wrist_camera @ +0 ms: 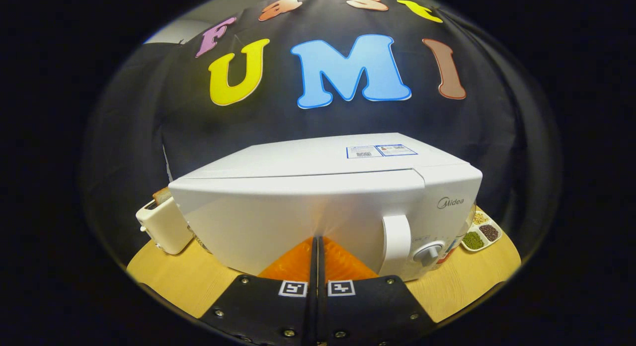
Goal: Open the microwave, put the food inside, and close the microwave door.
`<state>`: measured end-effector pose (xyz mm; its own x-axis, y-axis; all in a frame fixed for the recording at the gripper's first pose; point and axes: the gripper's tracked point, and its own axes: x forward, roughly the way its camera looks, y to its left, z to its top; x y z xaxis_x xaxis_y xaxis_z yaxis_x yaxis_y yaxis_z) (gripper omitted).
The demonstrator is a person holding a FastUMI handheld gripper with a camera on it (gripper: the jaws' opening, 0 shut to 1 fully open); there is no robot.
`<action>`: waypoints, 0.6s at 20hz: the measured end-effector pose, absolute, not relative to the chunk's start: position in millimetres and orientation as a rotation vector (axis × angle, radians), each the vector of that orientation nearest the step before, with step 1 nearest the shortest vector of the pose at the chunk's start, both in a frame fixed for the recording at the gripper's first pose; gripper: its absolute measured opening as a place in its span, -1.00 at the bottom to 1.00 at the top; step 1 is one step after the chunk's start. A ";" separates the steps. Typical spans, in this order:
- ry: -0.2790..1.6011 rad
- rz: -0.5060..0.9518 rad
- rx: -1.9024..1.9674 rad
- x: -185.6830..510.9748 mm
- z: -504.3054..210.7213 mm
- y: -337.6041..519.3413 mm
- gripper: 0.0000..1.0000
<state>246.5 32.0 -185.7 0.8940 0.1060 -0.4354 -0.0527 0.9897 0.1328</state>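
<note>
Fingers (pixel 318 246) are clenched together, grasping nothing, their tips at the closed door of the white microwave (pixel 318 197) on the wooden desk (pixel 169 276). Left stands a toaster (pixel 161 225) with bread; far right, a sectioned dish (pixel 482 231) of beans.

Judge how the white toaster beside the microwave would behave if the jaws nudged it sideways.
The toaster looks tall and narrow, so a high push might tip it; a low one would probably slide it on the smooth wooden table. The bread in its slot could shift. The gripper sits shut by the microwave door.
</note>
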 end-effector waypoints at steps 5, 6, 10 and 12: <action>0.412 0.071 0.078 231.3 -164.3 35.0 -0.98; 0.388 0.070 0.073 225.0 -153.5 35.5 -0.98; 0.302 0.048 0.026 193.4 -117.4 29.3 -0.98; 0.272 0.033 0.032 171.4 -101.3 27.5 -0.98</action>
